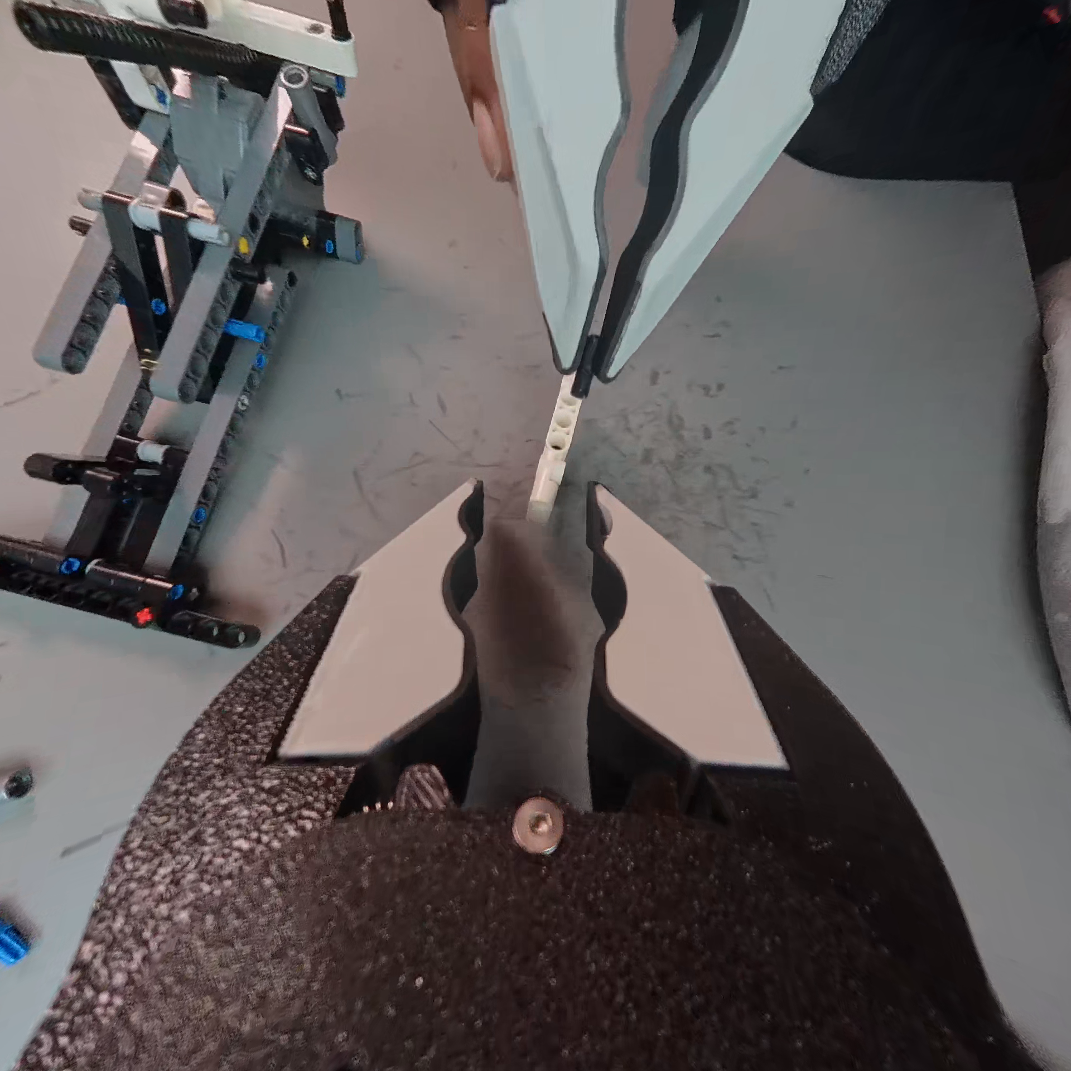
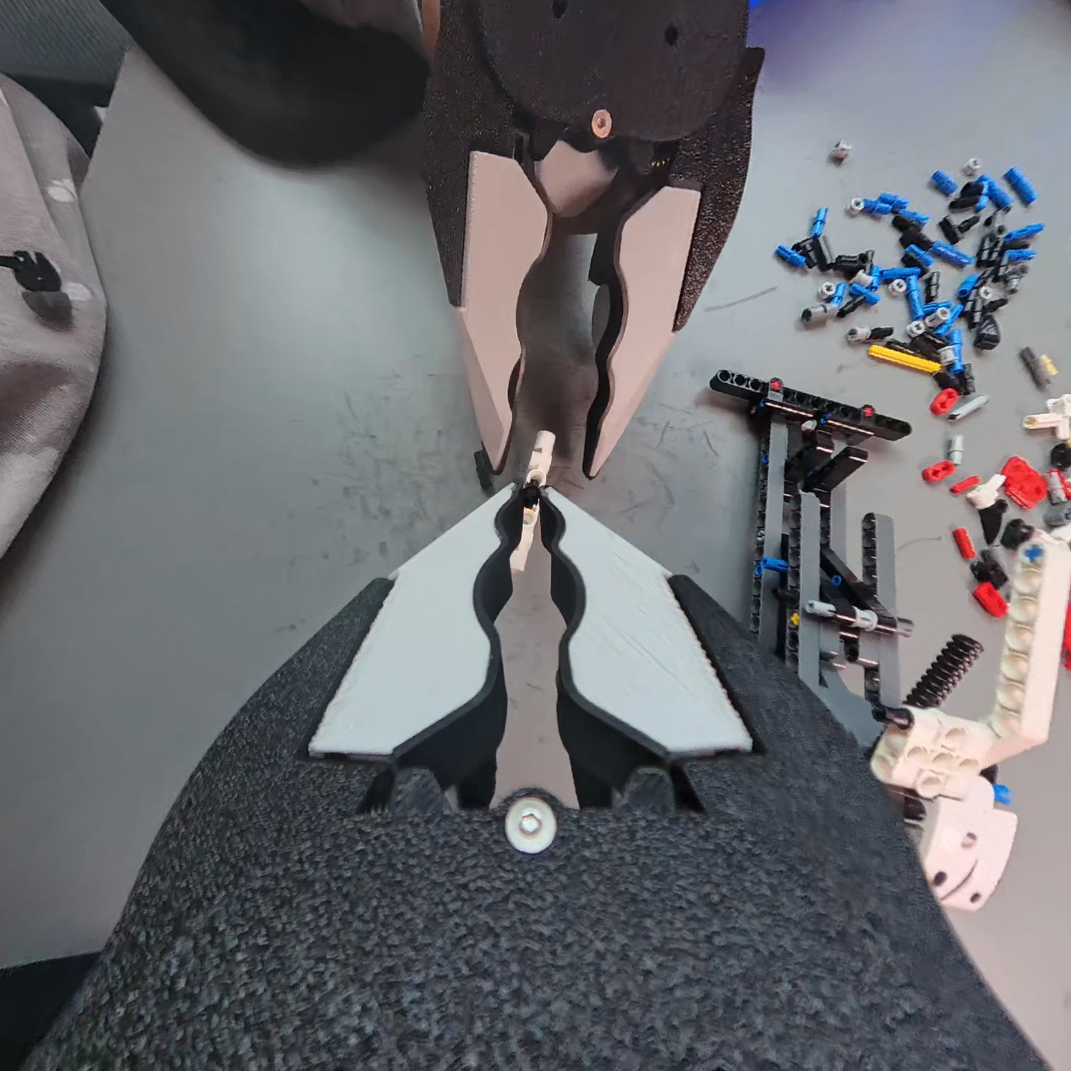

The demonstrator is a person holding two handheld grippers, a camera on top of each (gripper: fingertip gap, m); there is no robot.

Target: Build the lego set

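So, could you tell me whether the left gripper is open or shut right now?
Open. The left gripper shows a clear gap between its fingertips, with the white beam's free end just ahead, ungripped.

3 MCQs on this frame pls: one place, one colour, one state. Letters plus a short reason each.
1. Where is the partly built model in the left wrist view?
A. upper left of the table
B. between the left gripper's fingers
C. lower right corner

2. What colour is the slim beam held out between the two grippers?
A. red
B. white
C. yellow

3. How do the grippers stand?
A. both shut on the beam
B. left gripper shut, right gripper open
C. right gripper shut on the beam, left gripper open

Answers:
1 A: the grey and black frame stands at the upper left, apart from both grippers.
2 B: the beam is white, with a black pin at the clamped end.
3 C: the right fingertips meet on the beam; the left jaws stand apart with the beam's free end just ahead of the gap.
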